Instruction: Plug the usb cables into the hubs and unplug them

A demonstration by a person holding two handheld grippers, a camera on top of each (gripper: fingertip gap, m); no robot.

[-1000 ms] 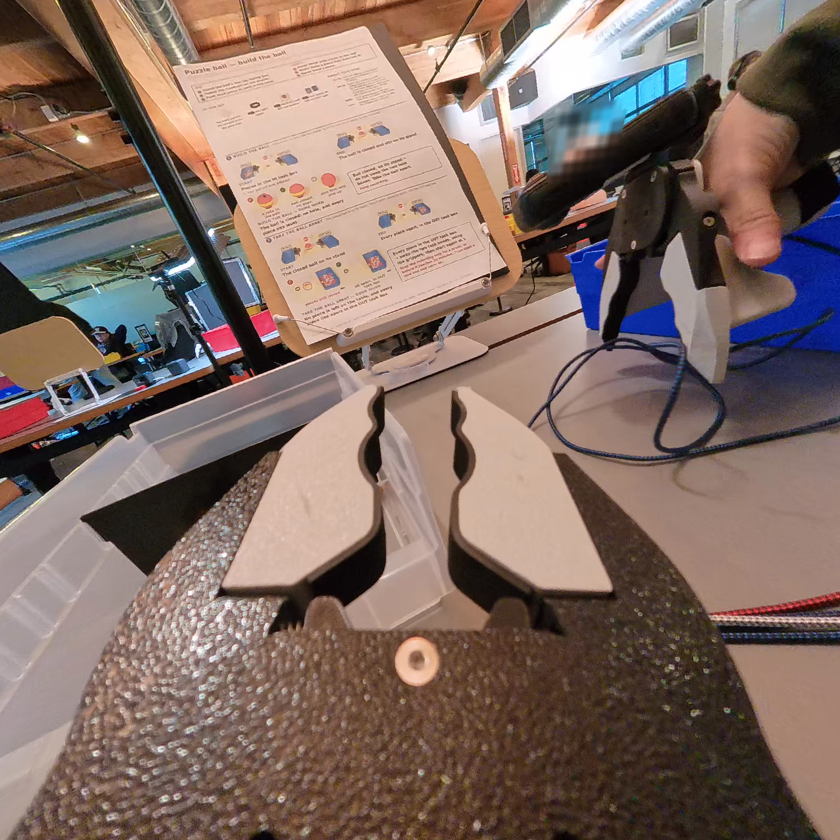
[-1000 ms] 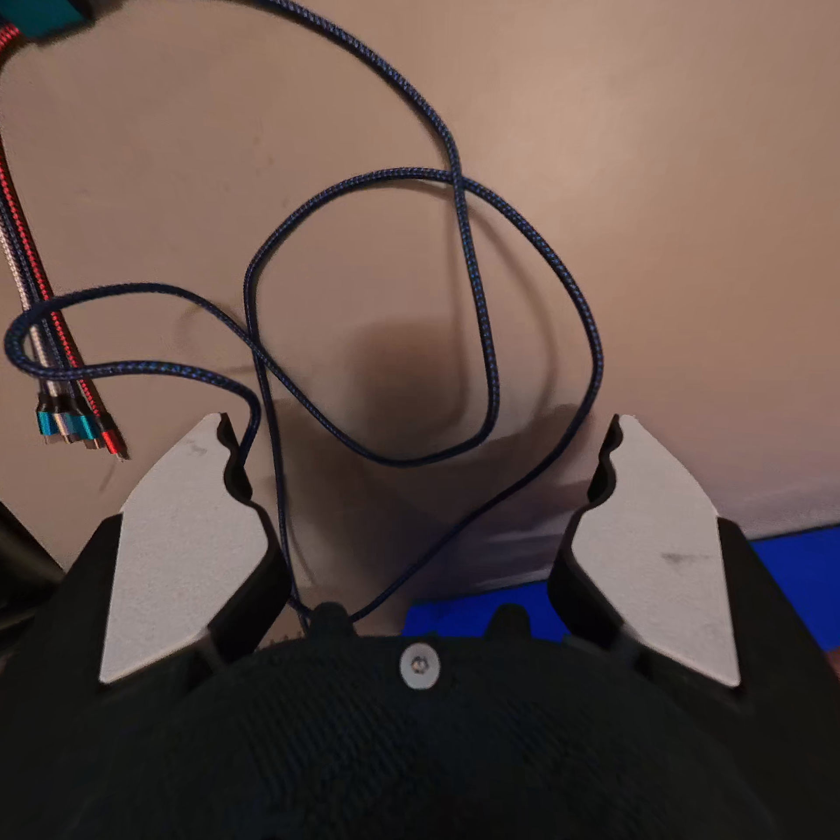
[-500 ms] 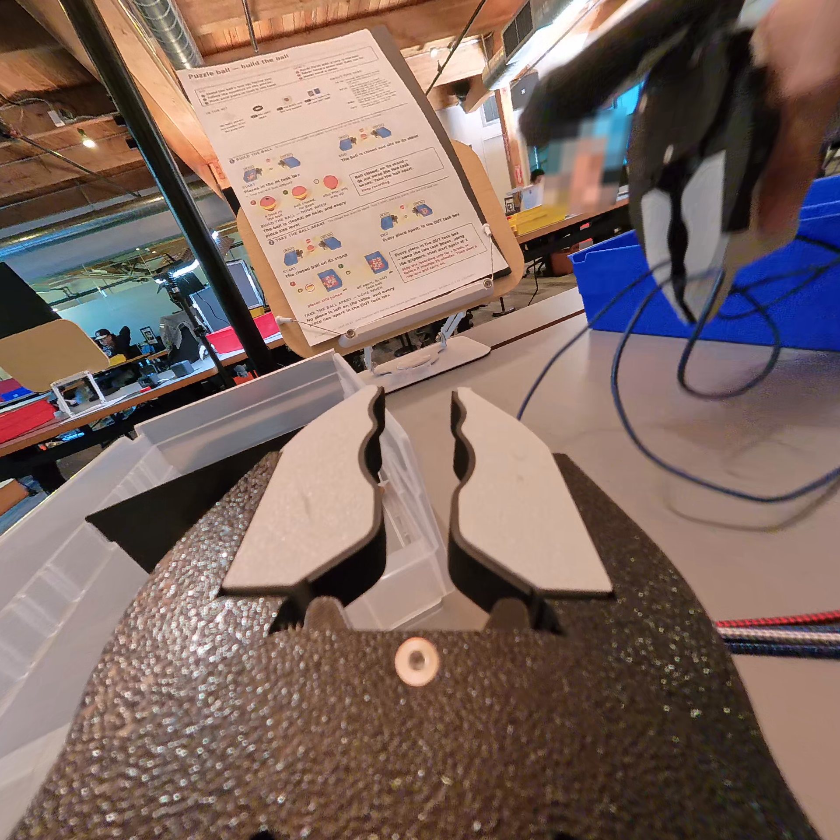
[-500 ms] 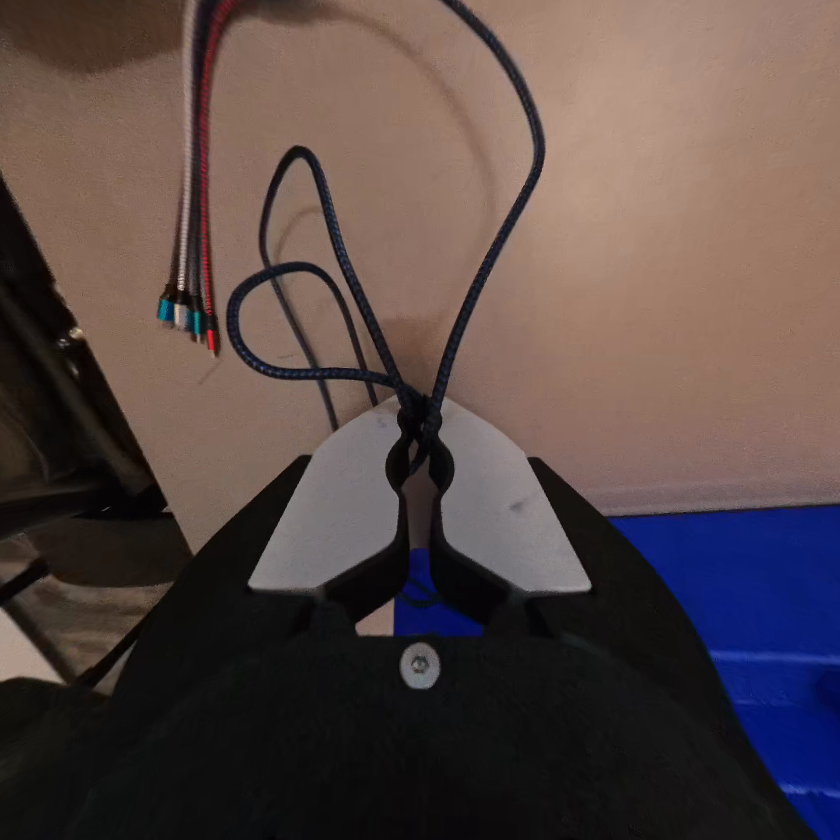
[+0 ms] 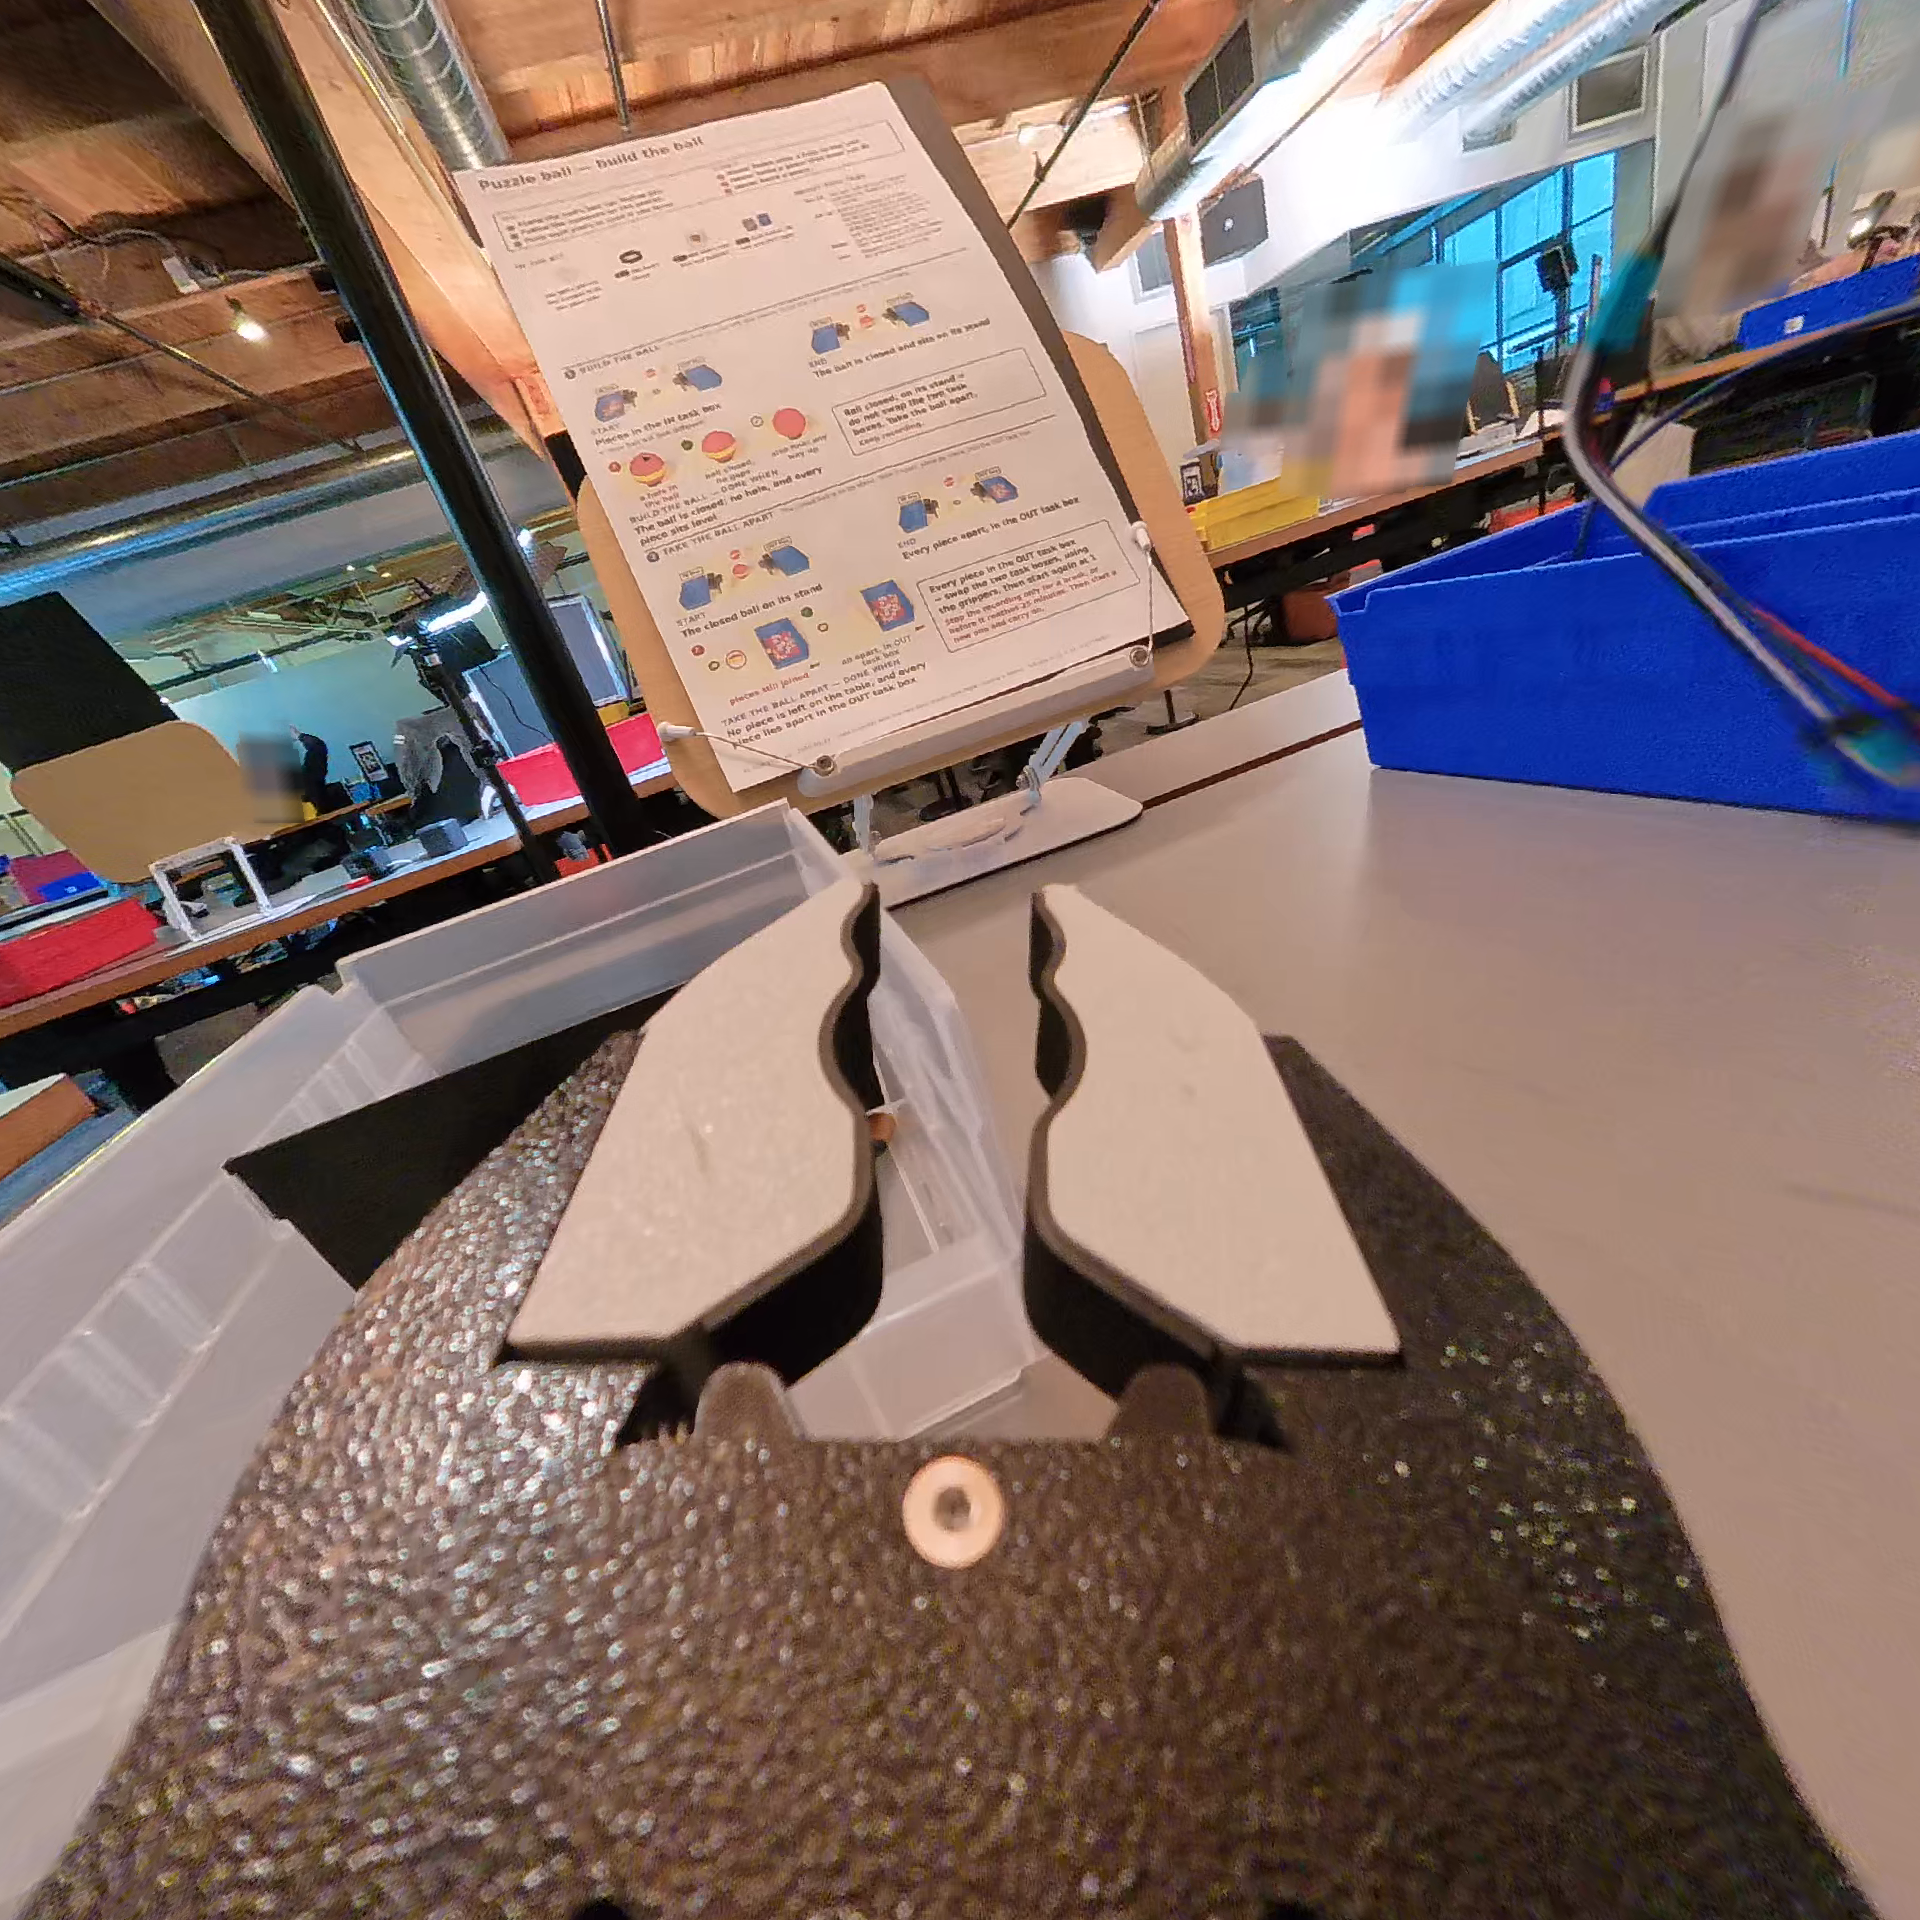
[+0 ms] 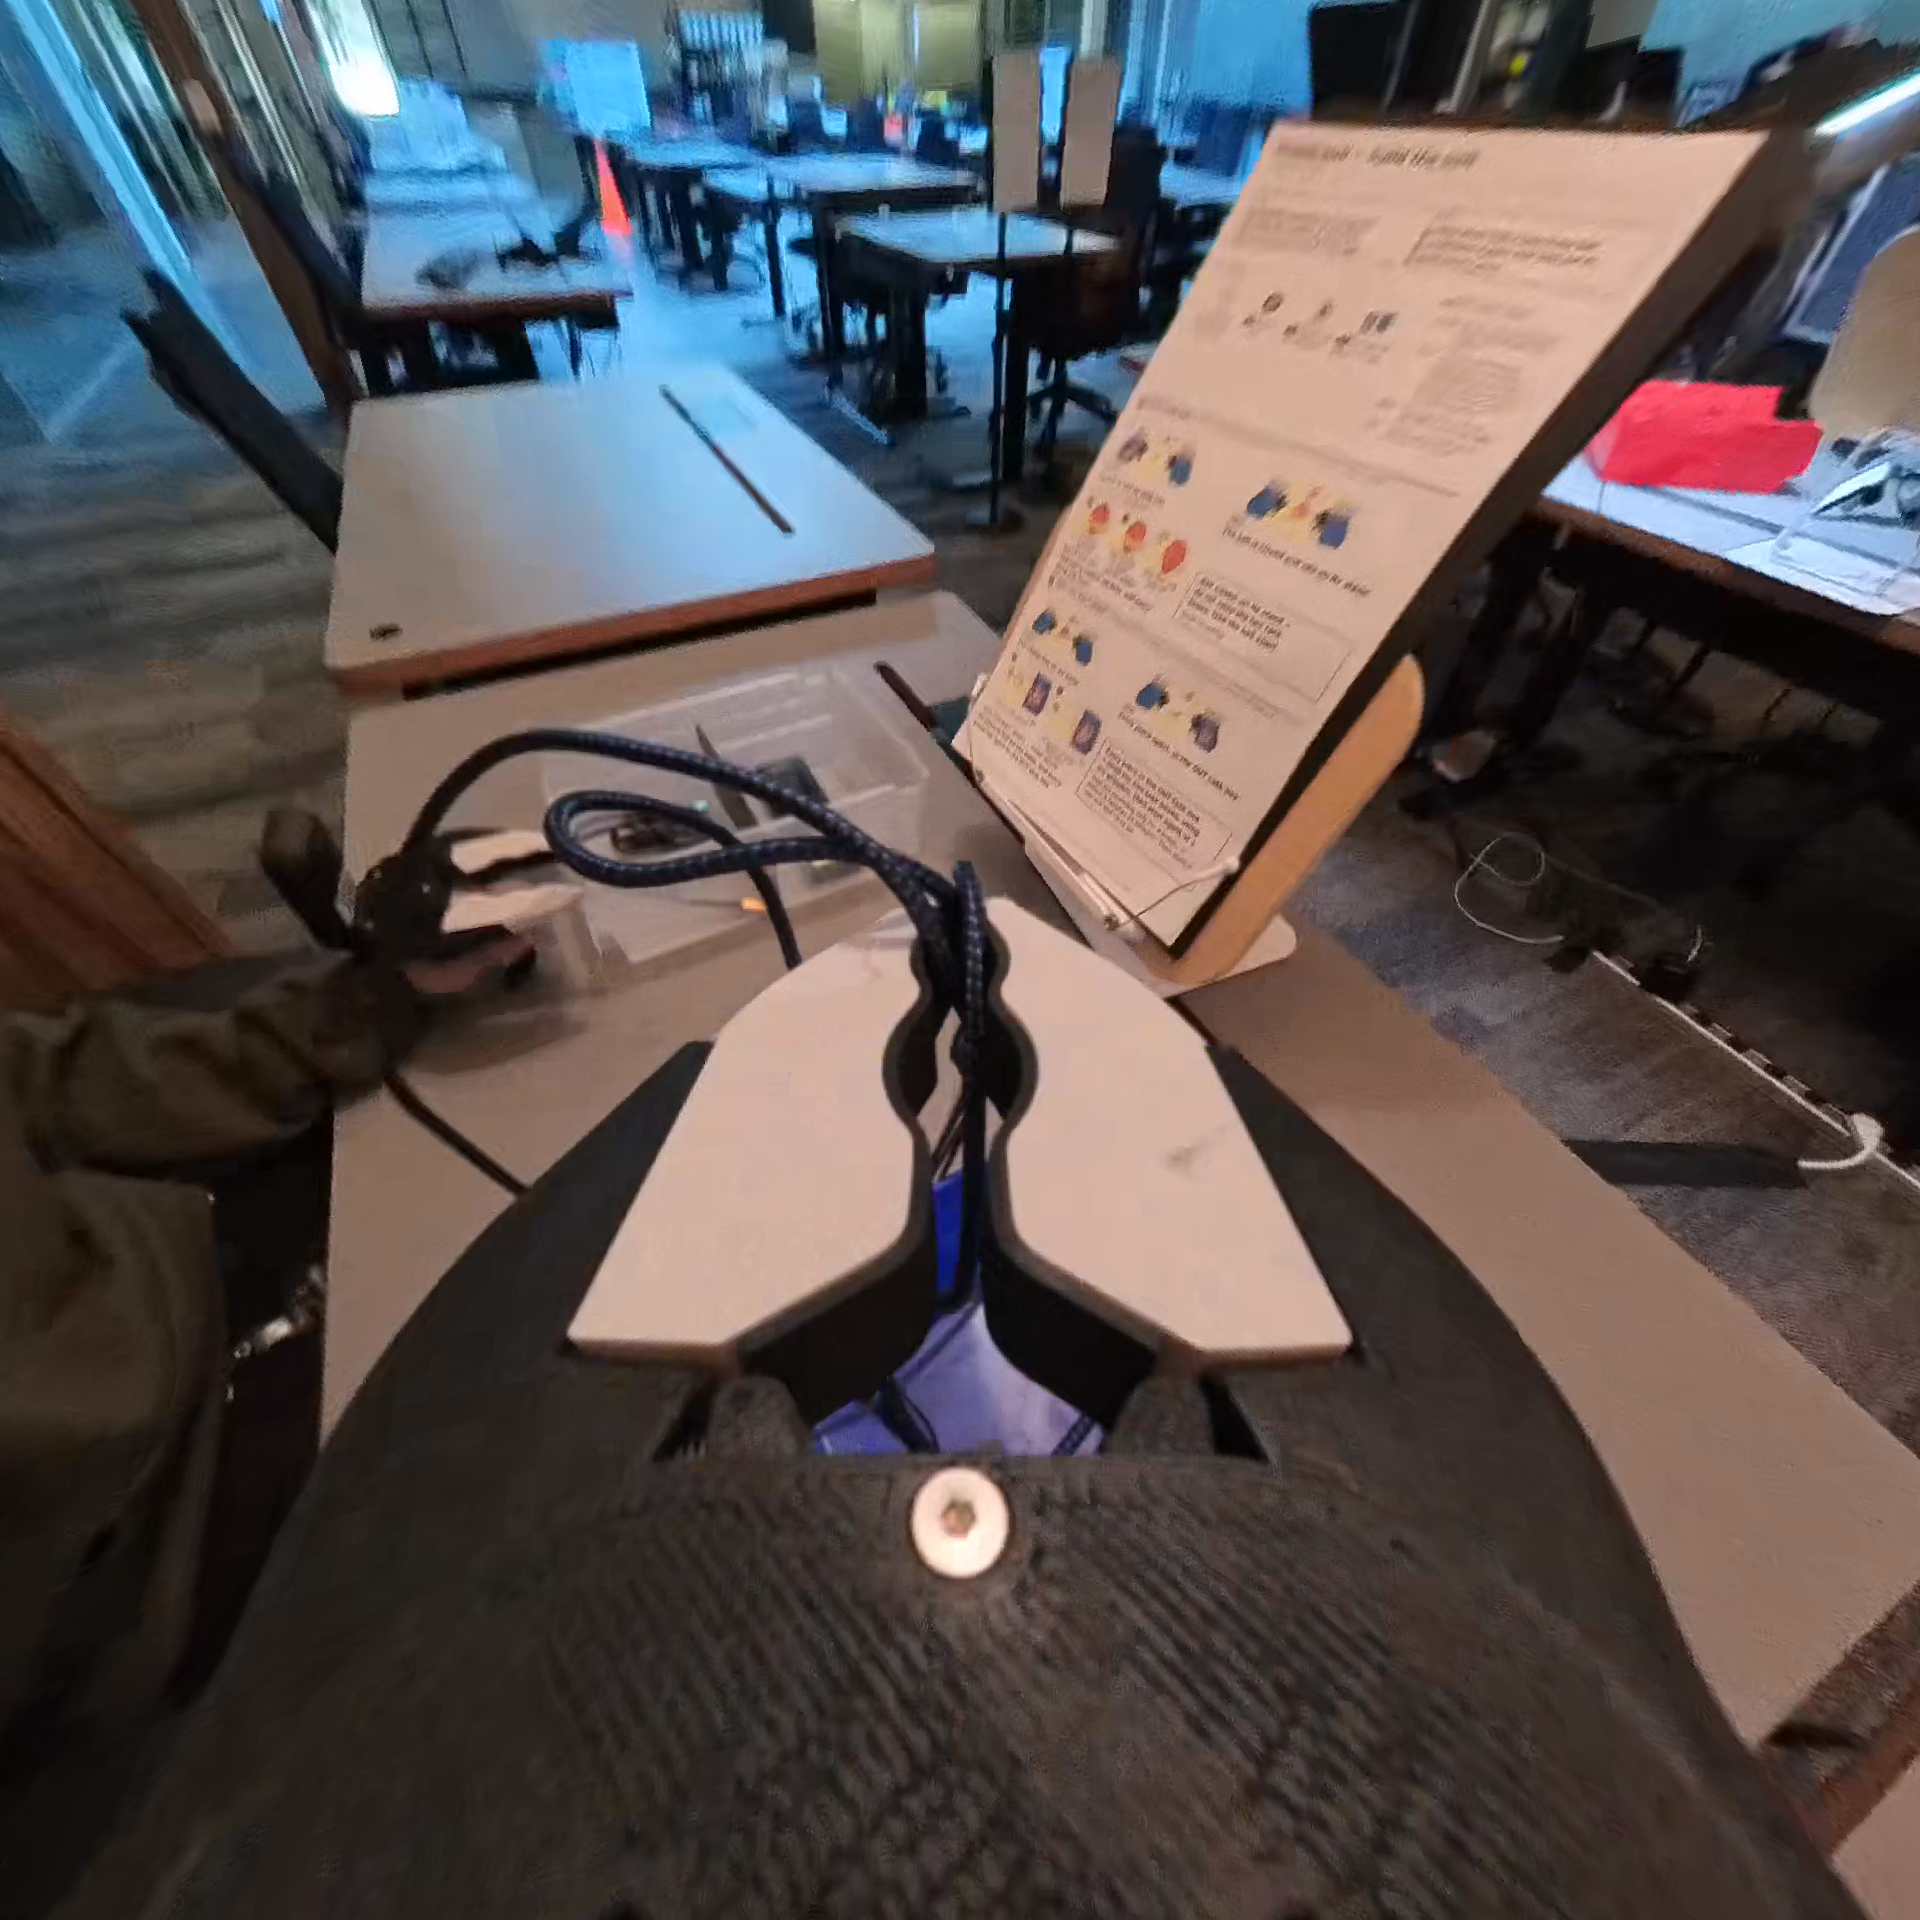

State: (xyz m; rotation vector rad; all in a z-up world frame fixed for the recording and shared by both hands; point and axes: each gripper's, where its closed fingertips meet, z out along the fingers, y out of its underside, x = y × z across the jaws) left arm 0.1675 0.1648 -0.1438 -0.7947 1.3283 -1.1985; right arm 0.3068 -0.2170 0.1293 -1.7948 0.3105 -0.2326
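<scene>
My right gripper (image 6: 961, 935) is shut on a bunch of dark blue braided USB cable (image 6: 727, 795), whose loops stick out past the fingertips. It is held up in the air, with the blue bin (image 6: 966, 1392) showing below between the fingers. In the left wrist view the cable strands (image 5: 1704, 582) hang down at the far right, and their connector ends (image 5: 1870, 748) dangle over the blue bin (image 5: 1558, 665). My left gripper (image 5: 951, 935) is open and empty, low over the edge of a clear plastic bin (image 5: 582, 935). It also shows in the right wrist view (image 6: 520, 878), held by a sleeved hand.
An instruction sheet on a tilted stand (image 5: 831, 468) is at the back of the grey table (image 5: 1507, 1039), and also shows in the right wrist view (image 6: 1299, 520). The clear bin (image 6: 748, 727) holds small dark items, too blurred to name. Other tables fill the room behind. Across from one pair of fingers to the other is roughly 50 cm.
My right gripper shut on the blue cable, lifted it off the table and swung up over the blue bin. The left gripper has stayed still.
</scene>
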